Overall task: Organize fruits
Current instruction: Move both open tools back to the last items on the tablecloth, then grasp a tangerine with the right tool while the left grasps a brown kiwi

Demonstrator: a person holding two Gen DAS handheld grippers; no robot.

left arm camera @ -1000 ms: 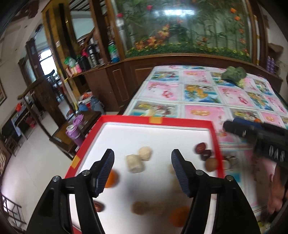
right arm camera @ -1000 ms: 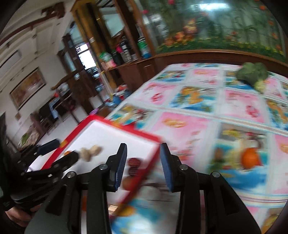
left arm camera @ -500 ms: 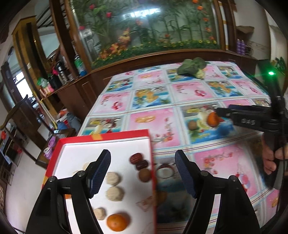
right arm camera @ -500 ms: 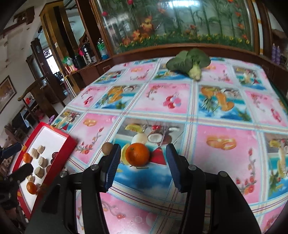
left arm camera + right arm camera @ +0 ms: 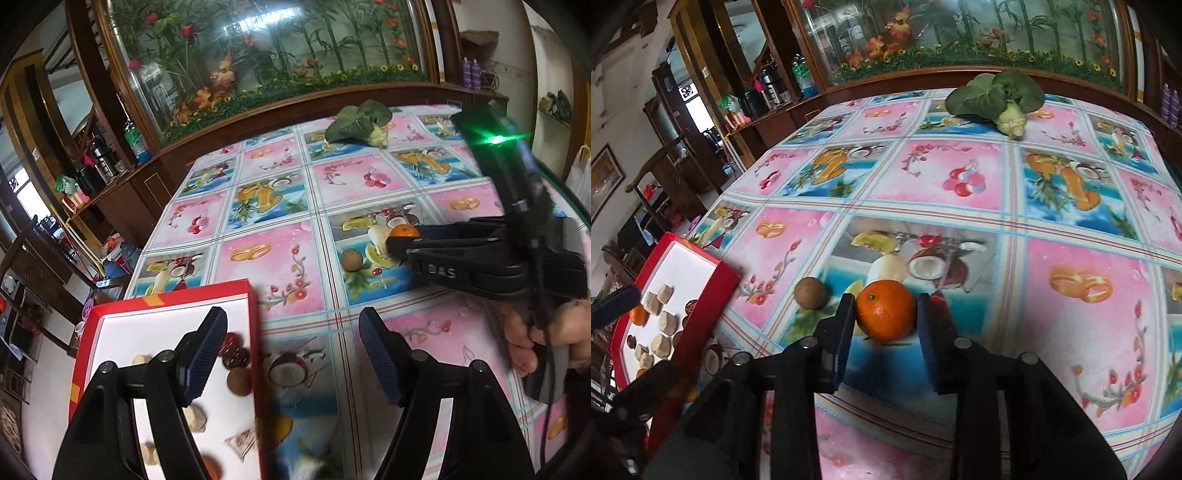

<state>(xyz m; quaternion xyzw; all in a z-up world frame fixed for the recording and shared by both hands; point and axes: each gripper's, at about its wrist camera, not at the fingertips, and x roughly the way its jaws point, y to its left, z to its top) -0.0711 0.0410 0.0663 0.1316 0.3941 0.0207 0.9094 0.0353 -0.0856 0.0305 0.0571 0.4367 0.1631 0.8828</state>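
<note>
Right tongs (image 5: 885,325) straddle the orange (image 5: 885,309) on the desk (image 5: 1089,325), fingers touching or just beside it; grip unclear. A brown fruit (image 5: 809,292) sits just left. Left tongs (image 5: 291,354) gape empty over the tray (image 5: 253,332) edge.

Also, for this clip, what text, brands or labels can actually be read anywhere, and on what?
"DAS": raised letters on the side of the right gripper, seen from the left wrist view.
Bottle labels on the sideboard: too small to read.
Tablecloth: pictures only, no words.
</note>
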